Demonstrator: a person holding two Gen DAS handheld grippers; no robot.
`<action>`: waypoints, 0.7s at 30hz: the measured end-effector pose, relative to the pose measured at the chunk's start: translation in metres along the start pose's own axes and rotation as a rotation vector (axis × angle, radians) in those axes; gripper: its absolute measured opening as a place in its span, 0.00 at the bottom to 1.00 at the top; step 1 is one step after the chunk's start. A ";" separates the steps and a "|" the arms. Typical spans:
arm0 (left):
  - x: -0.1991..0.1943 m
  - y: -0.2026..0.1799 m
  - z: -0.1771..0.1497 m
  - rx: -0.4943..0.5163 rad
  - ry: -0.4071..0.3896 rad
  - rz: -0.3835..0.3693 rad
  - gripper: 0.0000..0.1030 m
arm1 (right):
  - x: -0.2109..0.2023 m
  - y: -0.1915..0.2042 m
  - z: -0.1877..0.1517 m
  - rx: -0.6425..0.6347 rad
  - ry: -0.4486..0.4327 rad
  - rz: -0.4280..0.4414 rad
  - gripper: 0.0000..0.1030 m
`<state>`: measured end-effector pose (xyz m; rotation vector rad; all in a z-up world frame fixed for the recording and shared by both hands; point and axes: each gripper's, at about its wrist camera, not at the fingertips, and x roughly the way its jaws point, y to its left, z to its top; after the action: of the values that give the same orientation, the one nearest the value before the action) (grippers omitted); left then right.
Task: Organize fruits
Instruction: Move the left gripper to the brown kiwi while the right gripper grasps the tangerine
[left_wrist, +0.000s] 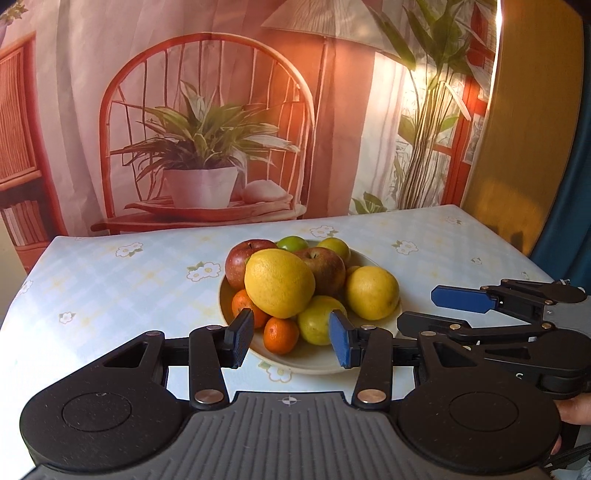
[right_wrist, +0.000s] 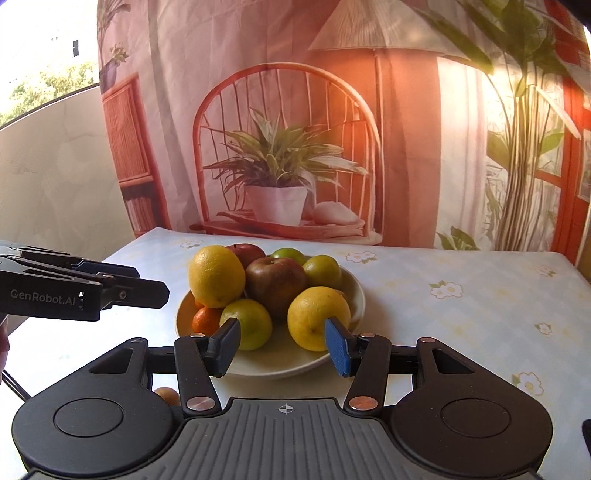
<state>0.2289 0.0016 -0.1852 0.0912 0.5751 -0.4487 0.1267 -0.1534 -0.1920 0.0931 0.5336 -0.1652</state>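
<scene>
Left wrist view runs, from left to right, over bare floral tablecloth (left_wrist: 110, 280), then the cream plate (left_wrist: 314, 363) piled with fruit, then the right gripper (left_wrist: 436, 308) coming in from the right edge. On the plate sit a red apple (left_wrist: 238, 264) at the back left, a big lemon (left_wrist: 279, 282) on top of the heap, two mandarins (left_wrist: 280, 334) at the front, a green fruit (left_wrist: 316, 319) beside them and a second lemon (left_wrist: 371, 291) on the right. The left gripper (left_wrist: 291, 338) hangs just short of the plate's near rim, its jaws part open with nothing between the pads; the mandarins and green fruit show through the gap. Right wrist view gives the same order: the left gripper at the far left, the heap, then open cloth. The right gripper (right_wrist: 282, 345) is likewise part open and empty, lined up on the near lemon (right_wrist: 317, 317). The step looks like the first reach for a fruit. To do it well, I would open wider before closing in, since the lemons look broader than either gap. Take an outer or top fruit first; pulling a low one could tumble the heap. Keep the two grippers apart, as they sit close beside each other here.
</scene>
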 end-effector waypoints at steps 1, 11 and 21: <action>-0.001 -0.001 -0.002 0.000 0.003 0.001 0.46 | -0.002 0.001 -0.002 -0.004 0.000 -0.003 0.46; -0.011 -0.004 -0.022 -0.025 0.042 0.001 0.46 | -0.023 0.014 -0.026 -0.045 0.015 -0.012 0.46; -0.019 -0.003 -0.040 -0.044 0.059 0.016 0.46 | -0.033 0.024 -0.048 -0.059 0.050 0.001 0.46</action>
<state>0.1938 0.0147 -0.2083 0.0671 0.6417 -0.4190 0.0796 -0.1195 -0.2151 0.0405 0.5879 -0.1460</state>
